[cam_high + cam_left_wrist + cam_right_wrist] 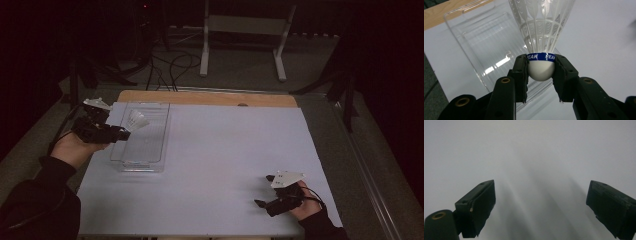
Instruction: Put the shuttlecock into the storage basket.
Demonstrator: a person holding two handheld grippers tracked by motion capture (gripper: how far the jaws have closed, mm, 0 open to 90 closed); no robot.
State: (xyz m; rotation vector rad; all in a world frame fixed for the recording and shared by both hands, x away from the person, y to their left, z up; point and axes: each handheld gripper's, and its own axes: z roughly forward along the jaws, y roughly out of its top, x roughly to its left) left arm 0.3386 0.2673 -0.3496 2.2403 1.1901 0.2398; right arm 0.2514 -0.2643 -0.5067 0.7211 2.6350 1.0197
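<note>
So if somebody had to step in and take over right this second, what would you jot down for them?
Left hand-held gripper: shut on the white cork base of the shuttlecock, feathers pointing away, held above the clear plastic tray at the table's left.
Right hand-held gripper: open, holding nothing, low over the white table cover near the right front corner.
Done: shuttlecock picked up and brought over the tray.
Left: probably lower it into the tray and let go; the tray looks empty so far.

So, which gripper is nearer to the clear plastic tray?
The left. The left gripper holds a white shuttlecock over the clear plastic tray; the right gripper rests apart, on the white table sheet near its right front corner.
</note>
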